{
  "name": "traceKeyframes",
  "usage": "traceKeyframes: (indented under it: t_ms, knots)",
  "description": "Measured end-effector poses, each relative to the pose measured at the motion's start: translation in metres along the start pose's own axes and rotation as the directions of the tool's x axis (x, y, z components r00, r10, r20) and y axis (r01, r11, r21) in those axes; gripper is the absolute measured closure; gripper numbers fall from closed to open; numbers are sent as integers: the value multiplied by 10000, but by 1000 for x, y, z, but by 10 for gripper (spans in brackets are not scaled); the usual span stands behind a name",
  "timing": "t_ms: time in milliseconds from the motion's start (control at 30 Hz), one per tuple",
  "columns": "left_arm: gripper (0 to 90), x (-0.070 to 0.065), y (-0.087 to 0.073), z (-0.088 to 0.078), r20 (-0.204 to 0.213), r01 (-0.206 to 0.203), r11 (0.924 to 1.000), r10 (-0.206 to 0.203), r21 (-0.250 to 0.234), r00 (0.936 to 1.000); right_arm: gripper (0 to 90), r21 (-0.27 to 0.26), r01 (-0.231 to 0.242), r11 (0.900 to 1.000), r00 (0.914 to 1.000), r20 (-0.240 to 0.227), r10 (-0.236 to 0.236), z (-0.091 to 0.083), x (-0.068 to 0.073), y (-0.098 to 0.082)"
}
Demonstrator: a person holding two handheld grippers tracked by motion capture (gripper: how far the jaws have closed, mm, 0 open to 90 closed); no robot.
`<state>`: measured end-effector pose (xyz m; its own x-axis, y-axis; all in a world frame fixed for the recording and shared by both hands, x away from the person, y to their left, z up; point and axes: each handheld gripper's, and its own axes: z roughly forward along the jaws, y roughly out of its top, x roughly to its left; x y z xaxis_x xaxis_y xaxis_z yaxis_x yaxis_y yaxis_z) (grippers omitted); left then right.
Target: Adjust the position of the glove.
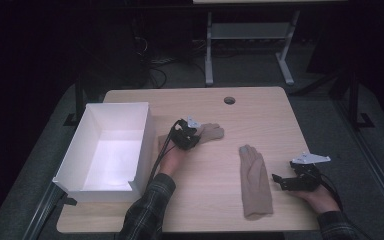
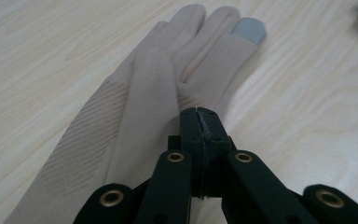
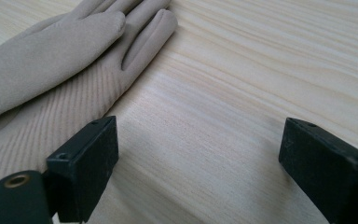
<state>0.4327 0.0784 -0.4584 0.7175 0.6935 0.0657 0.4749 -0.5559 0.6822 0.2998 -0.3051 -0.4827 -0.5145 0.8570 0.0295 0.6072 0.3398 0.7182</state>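
Dark floor and cables surround my pale wooden counter (image 1: 260, 107), with a white box (image 1: 107, 150) at its left side. I have two beige gloves in play. My left gripper (image 2: 199, 116) has its jaws pressed together, tips meeting with no gap that I can see. They sit on the left glove (image 2: 135, 107), and a ridge of its fabric rises straight ahead of the tips, though I cannot tell whether any cloth is caught between them. That glove lies flat under and beyond the jaws, its fingers stretching away from them, one fingertip grey. From the high view the same gripper (image 1: 186, 134) sits over the cuff end of this glove (image 1: 211, 132), just beside the box.

My right gripper (image 3: 198, 154) has its jaws spread wide, bare counter between them. The right glove (image 3: 51, 70) lies beside the left-hand jaw, which stands over its ribbed edge, fingers pointing ahead of the jaws. In the high view this gripper (image 1: 282, 181) stands just beside that glove (image 1: 254, 182).
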Motion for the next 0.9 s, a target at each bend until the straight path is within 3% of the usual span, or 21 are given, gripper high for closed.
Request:
traceKeyframes:
  t_ms: [100, 333, 633, 900]
  knots:
    - [896, 0, -2, 6, 62, 23, 9999, -23, 99, 10000, 116, 1, 0, 10000, 10000, -5, 0, 0, 0, 0]
    - [897, -3, -4, 4, 497, 202, 9997, -208, 127, 9985, 118, -4, 5, 10000, 10000, -9, -5, 0, 0, 0]
    - [897, -27, -2, 4, 1288, 47, 10000, -54, 61, 9917, 118, -2, 13, 10000, 10000, -21, -13, 0, 0, 0]
    - [897, -45, 3, 9, 1641, -132, 9999, 135, -27, 9864, 118, -5, 16, 10000, 10000, -23, -16, 0, 0, 0]
